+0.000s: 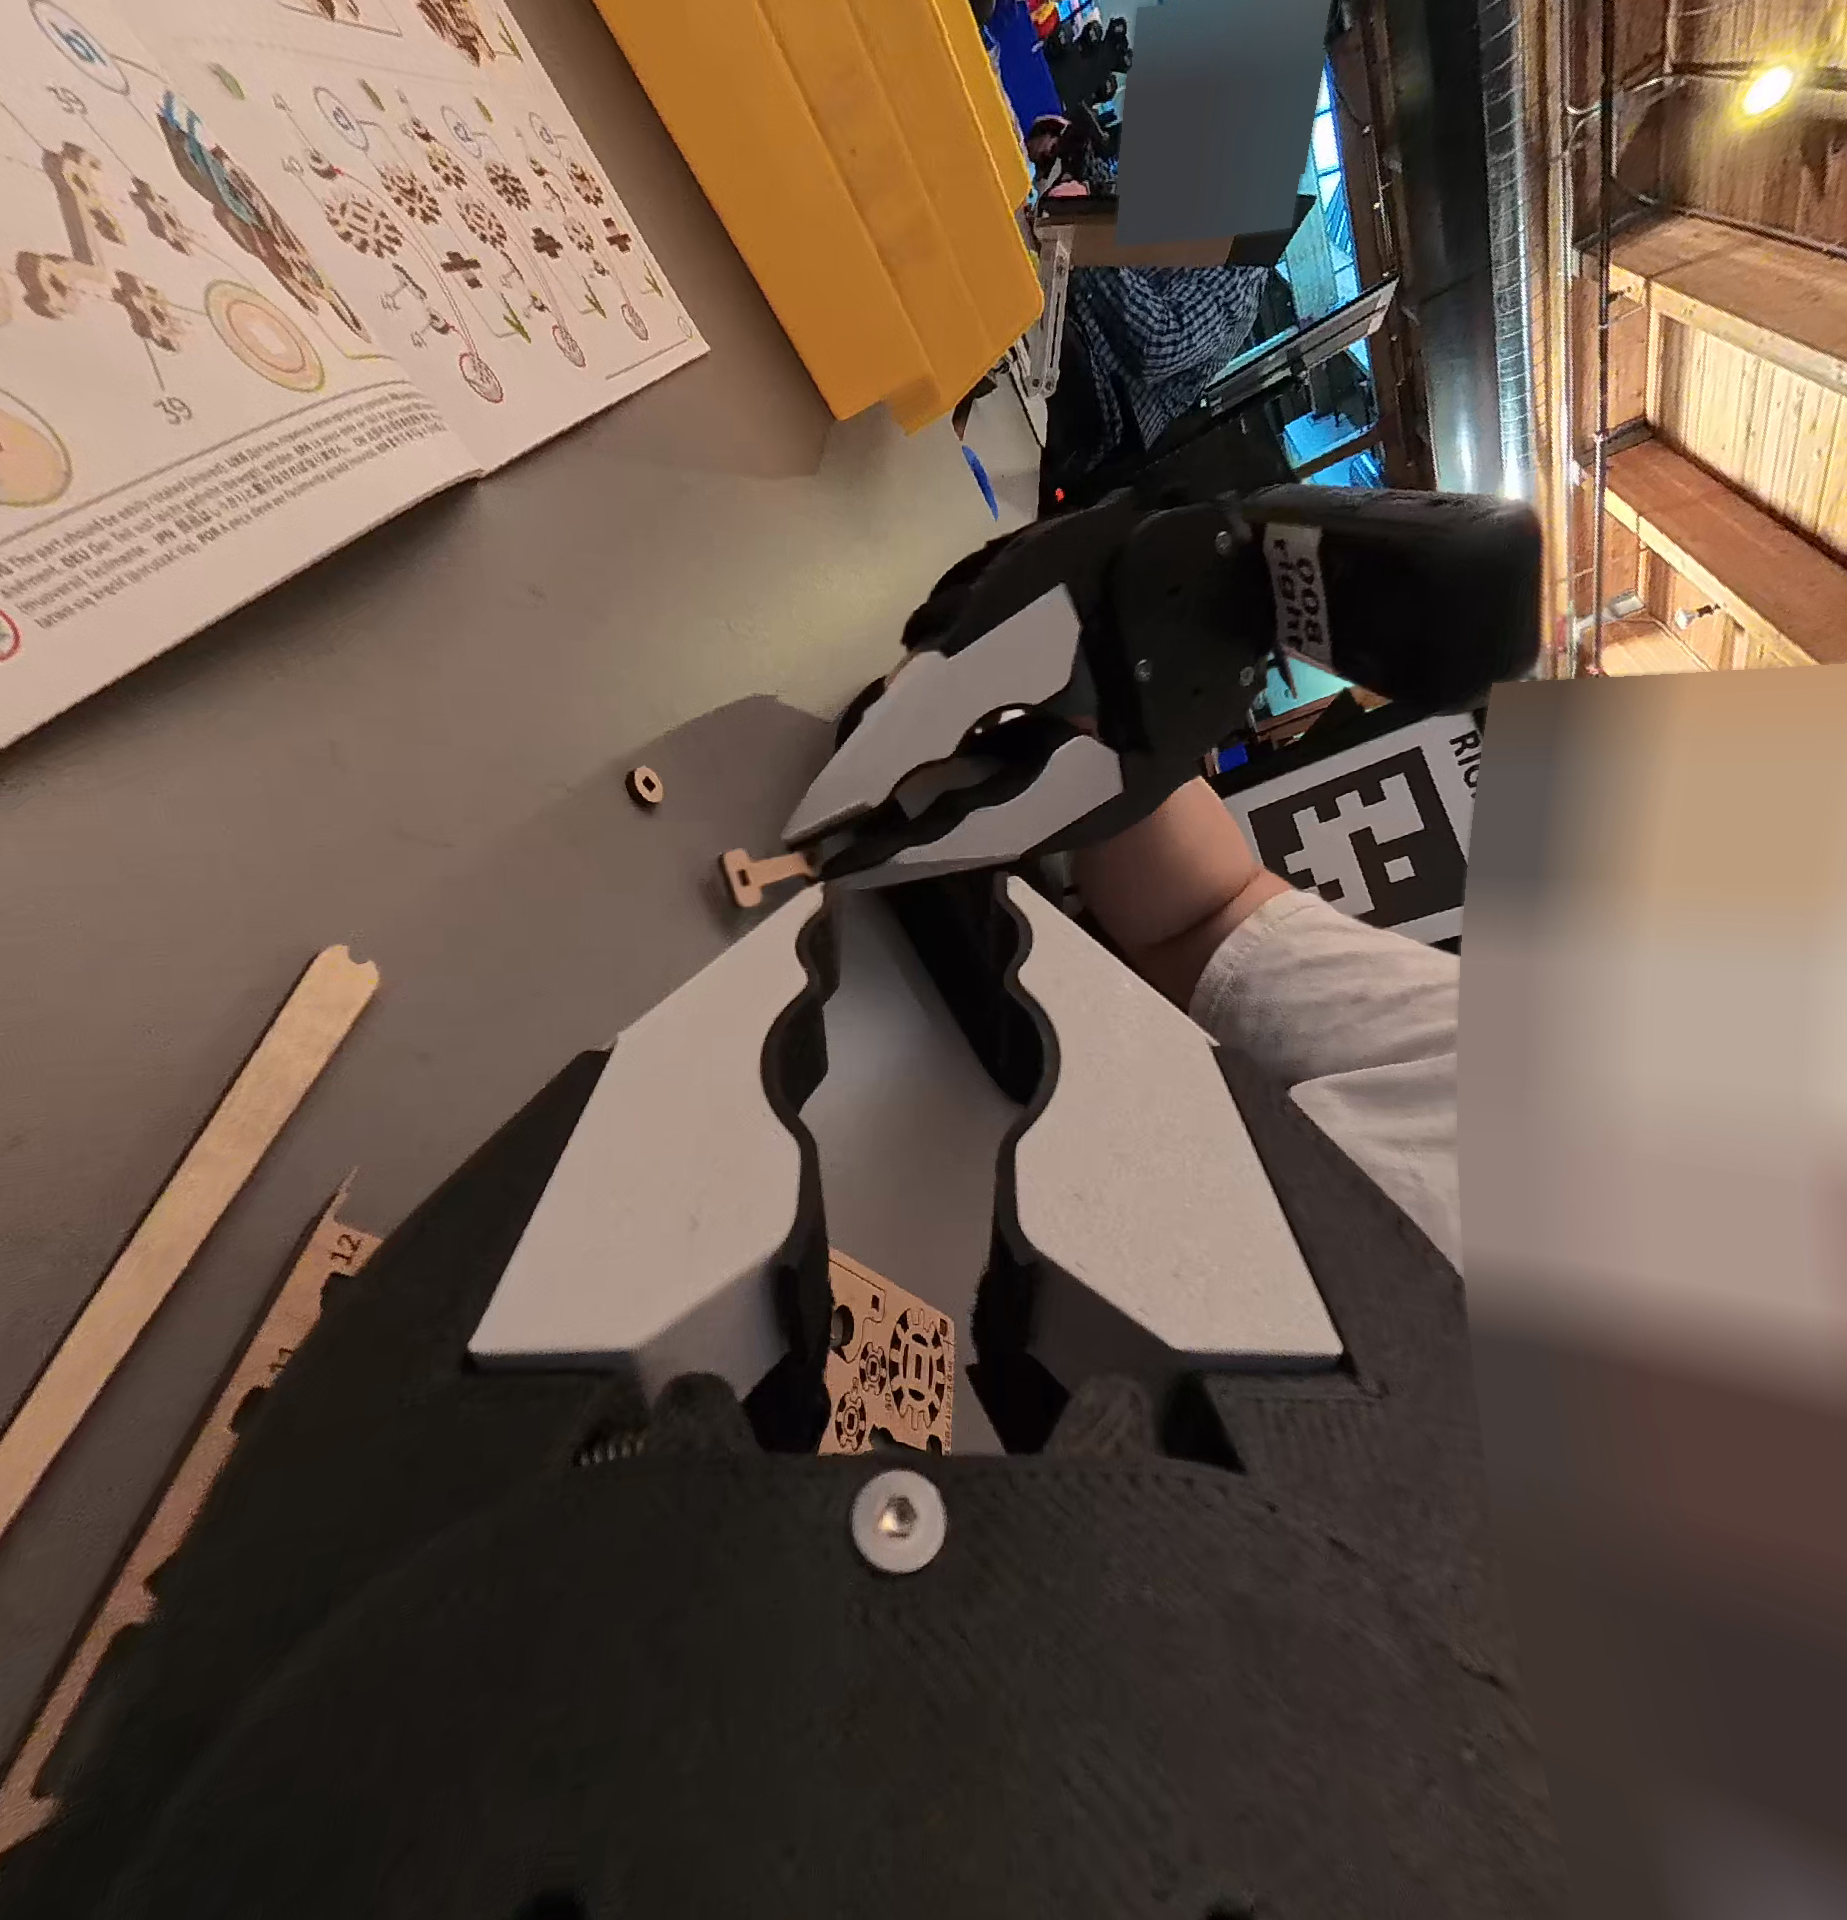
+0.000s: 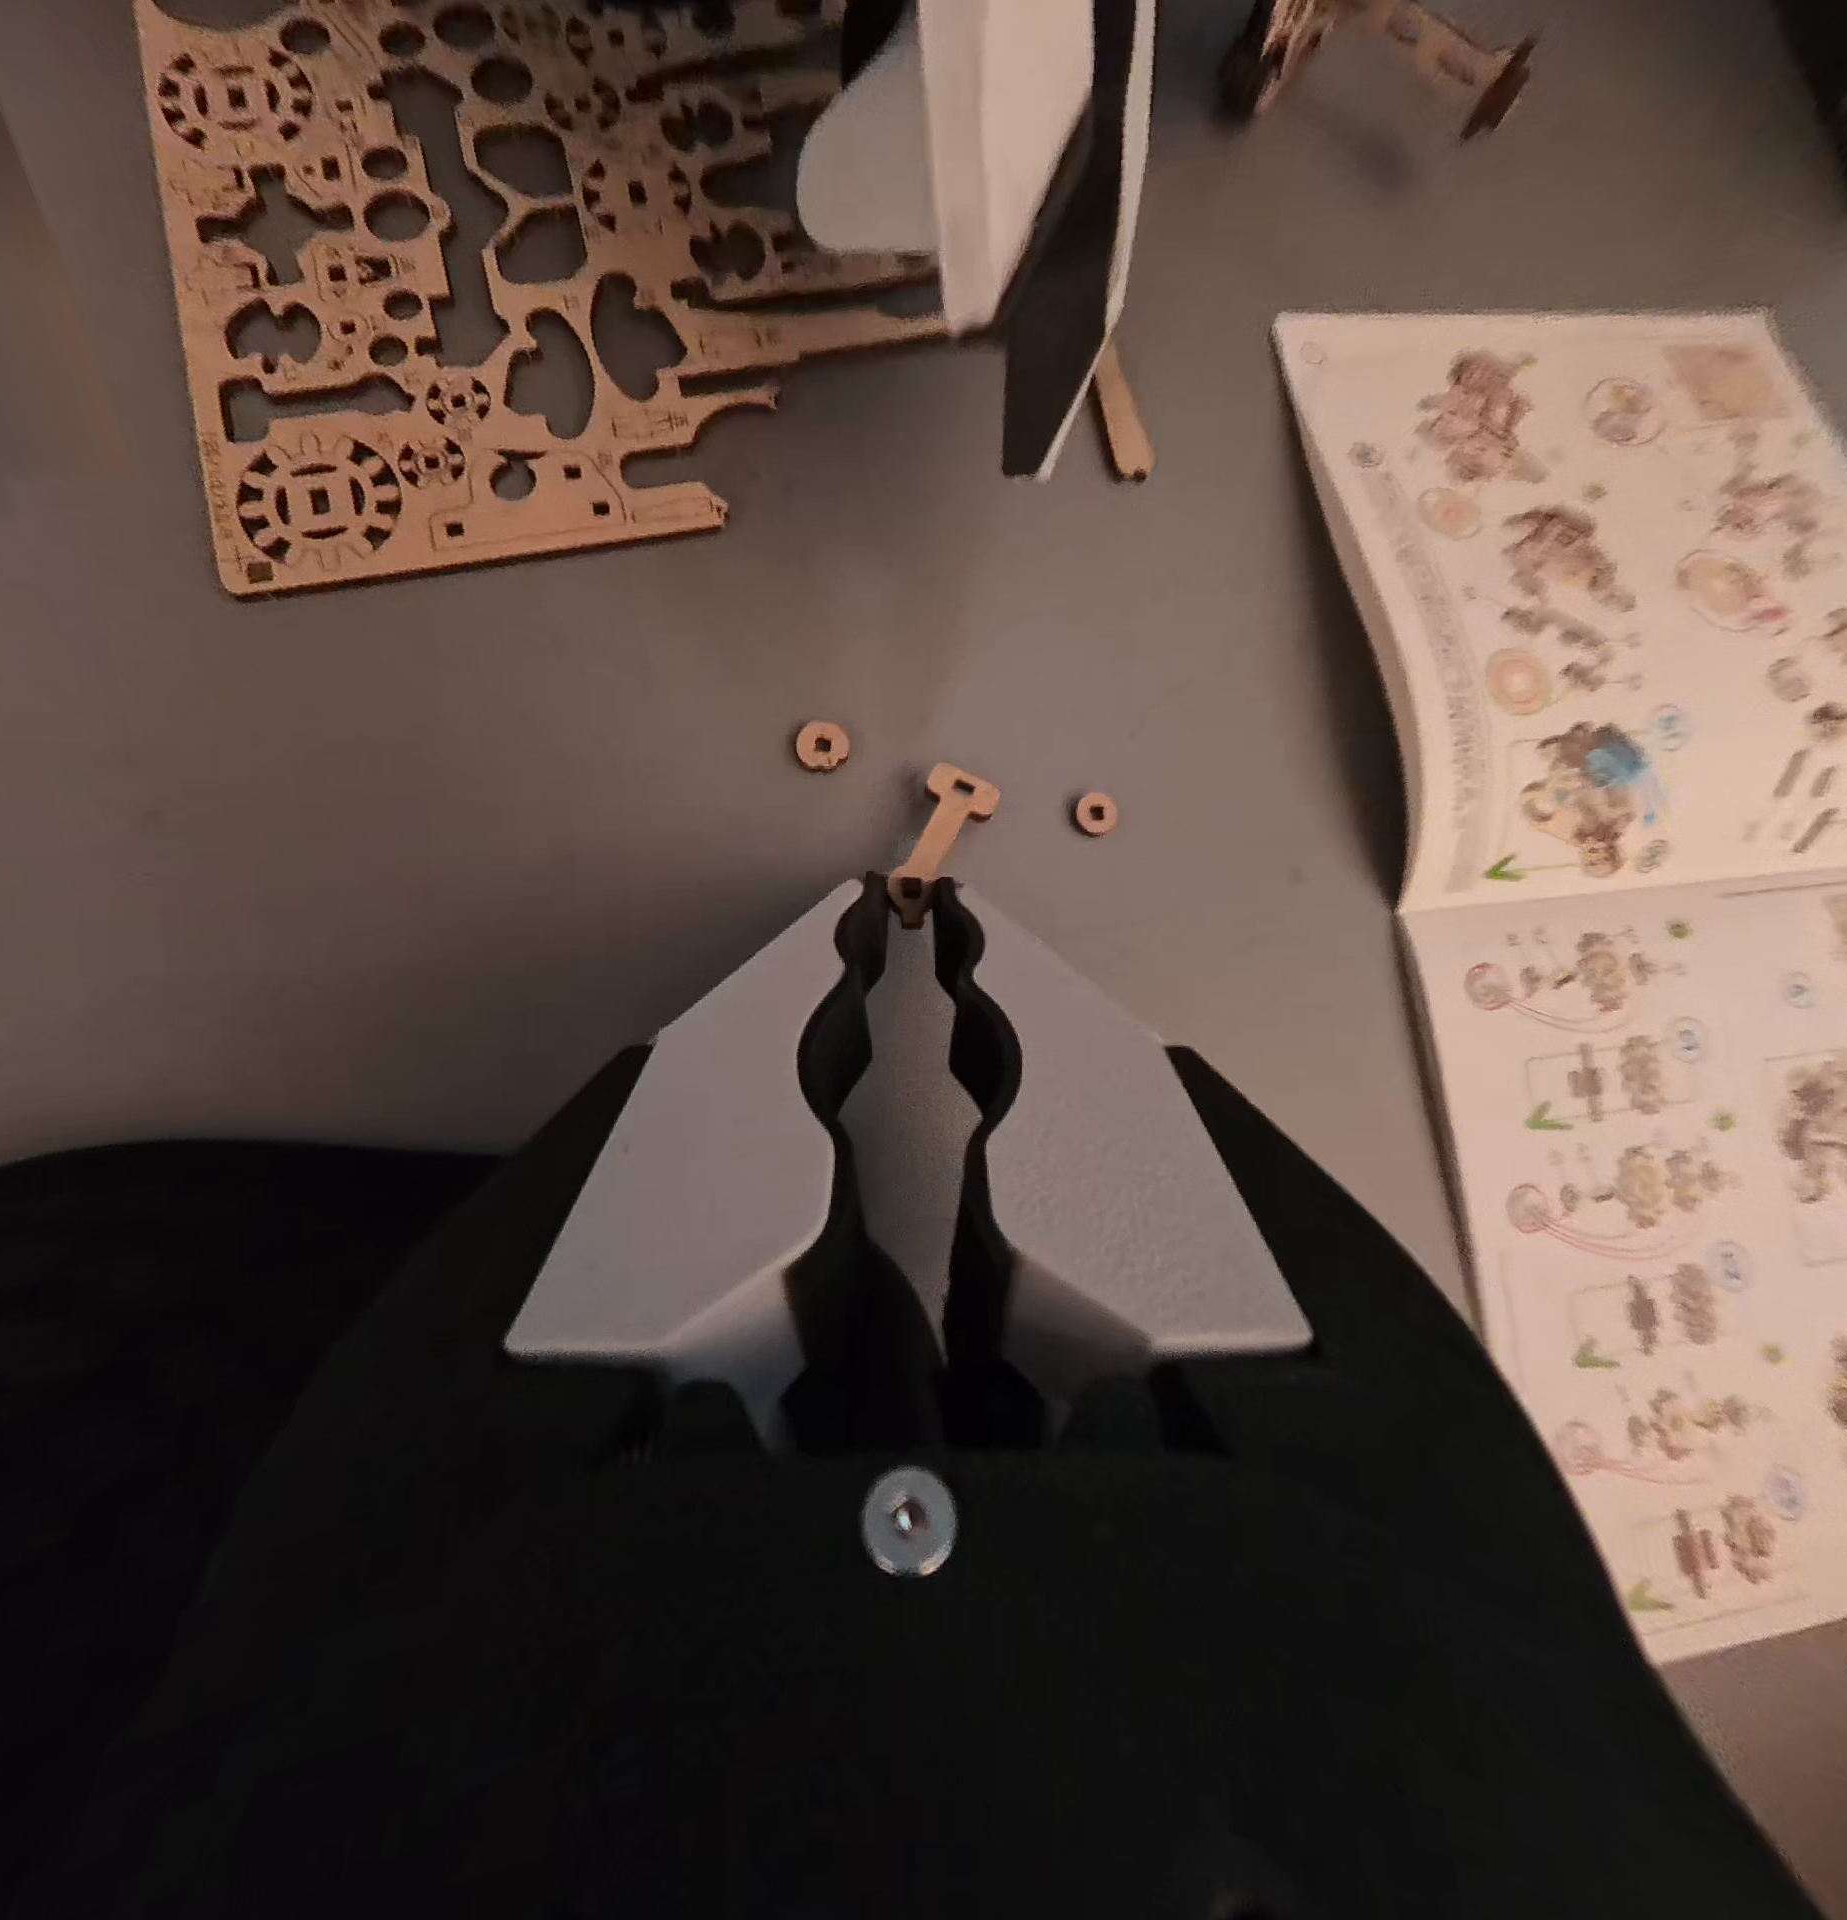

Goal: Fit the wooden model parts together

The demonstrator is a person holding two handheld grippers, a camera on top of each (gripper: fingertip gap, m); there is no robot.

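My right gripper [image 2: 908, 896] is shut on one end of a small wooden T-shaped pin [image 2: 950, 816], which sticks out forward, low over the grey table [image 2: 483, 831]. Two small wooden washers [image 2: 823, 746] [image 2: 1095, 812] lie either side of the pin's head. In the left wrist view the right gripper [image 1: 817, 864] holds the pin [image 1: 758, 875] just ahead of my left gripper [image 1: 919, 902], which is open and empty. One washer [image 1: 644, 785] lies just beyond the pin. The left gripper [image 2: 1002, 395] hangs at the top of the right wrist view.
A laser-cut wooden parts sheet [image 2: 431, 312] lies at the far left, and a thin wooden stick [image 1: 171, 1236] lies beside it. An open instruction booklet [image 2: 1625, 831] is on the right. A yellow bin [image 1: 846, 177] stands past the booklet. A part-built wooden model [image 2: 1418, 52] sits far back. Tip to tip, the grippers are about 8 cm apart. Between my right fingertips and the washer [image 1: 644, 785] there is roughly 4 cm. It turns up in the right wrist view [image 2: 1095, 814] as well.
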